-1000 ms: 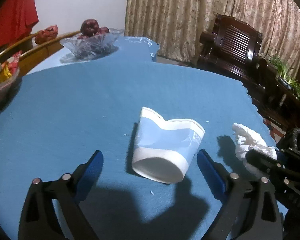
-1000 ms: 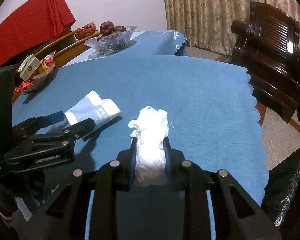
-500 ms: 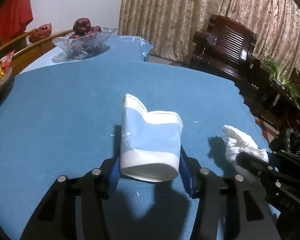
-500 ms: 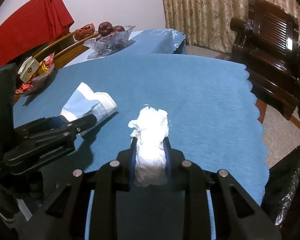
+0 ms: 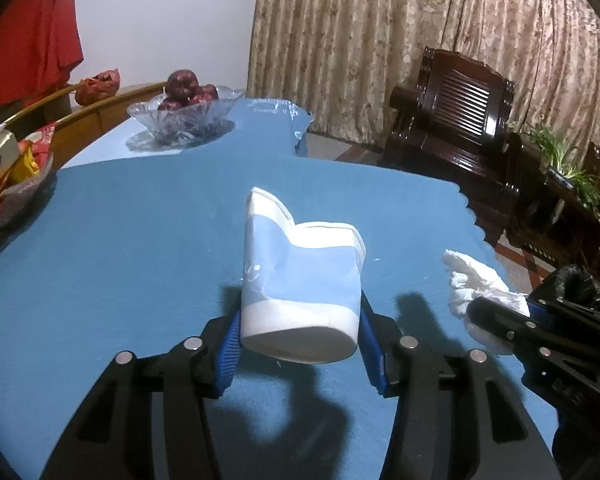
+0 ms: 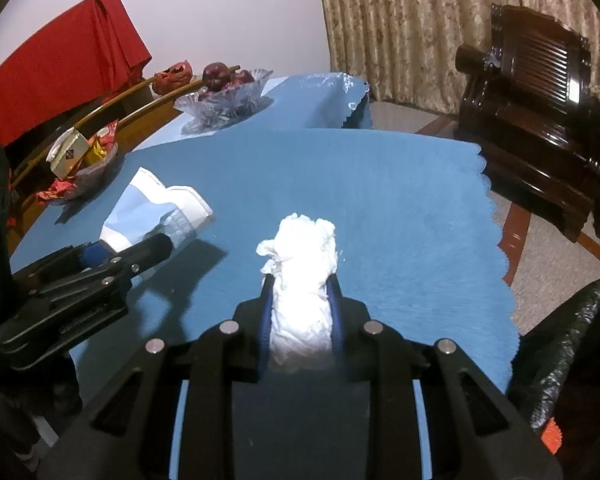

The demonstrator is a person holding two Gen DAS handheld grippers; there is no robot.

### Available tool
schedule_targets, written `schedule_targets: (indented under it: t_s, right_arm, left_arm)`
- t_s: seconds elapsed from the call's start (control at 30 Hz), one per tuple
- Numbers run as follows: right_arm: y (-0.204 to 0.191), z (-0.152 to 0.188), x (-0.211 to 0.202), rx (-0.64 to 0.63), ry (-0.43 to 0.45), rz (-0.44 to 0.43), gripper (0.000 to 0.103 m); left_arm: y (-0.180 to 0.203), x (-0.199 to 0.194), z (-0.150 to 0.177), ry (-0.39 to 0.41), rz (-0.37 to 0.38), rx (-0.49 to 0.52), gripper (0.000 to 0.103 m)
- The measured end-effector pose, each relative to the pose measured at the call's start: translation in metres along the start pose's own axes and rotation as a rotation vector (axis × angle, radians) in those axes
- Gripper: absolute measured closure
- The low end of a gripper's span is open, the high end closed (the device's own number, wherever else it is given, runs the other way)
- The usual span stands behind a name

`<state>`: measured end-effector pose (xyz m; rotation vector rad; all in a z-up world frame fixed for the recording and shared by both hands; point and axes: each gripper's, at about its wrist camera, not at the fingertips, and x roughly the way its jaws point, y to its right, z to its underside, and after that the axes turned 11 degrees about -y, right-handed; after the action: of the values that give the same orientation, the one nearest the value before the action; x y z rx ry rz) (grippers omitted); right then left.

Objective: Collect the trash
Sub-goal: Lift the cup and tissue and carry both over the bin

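Blue ribbed pads of the left gripper (image 5: 300, 344) clamp a crushed blue-and-white paper cup (image 5: 300, 288), held off the blue tablecloth (image 5: 120, 260) with its shadow below. Beside it, the right gripper (image 6: 302, 316) pinches a crumpled white tissue wad (image 6: 302, 268) above the cloth. A black plastic bag (image 6: 560, 352) sits at the table's right edge.

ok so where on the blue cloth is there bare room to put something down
Bare cloth lies ahead of the crushed paper cup, up to the glass fruit bowl, and right of the tissue wad, out to the scalloped cloth edge. The left edge is crowded by the snack bowl. Both grippers sit close together near the front.
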<state>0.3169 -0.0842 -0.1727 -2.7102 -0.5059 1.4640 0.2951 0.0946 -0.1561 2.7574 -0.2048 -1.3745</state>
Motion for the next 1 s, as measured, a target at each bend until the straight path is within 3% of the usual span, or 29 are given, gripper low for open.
schedule_targets:
  t_s: [0.5, 1.0]
  right_arm:
    - [0.001, 0.013, -0.068, 0.003, 0.068, 0.021, 0.079]
    - [0.019, 0.052, -0.148, 0.008, 0.127, 0.082, 0.079]
  left_arm:
    - [0.027, -0.060, 0.003, 0.064, 0.010, 0.013, 0.052]
    - [0.078, -0.115, 0.030, 0.093, 0.053, 0.034, 0.052]
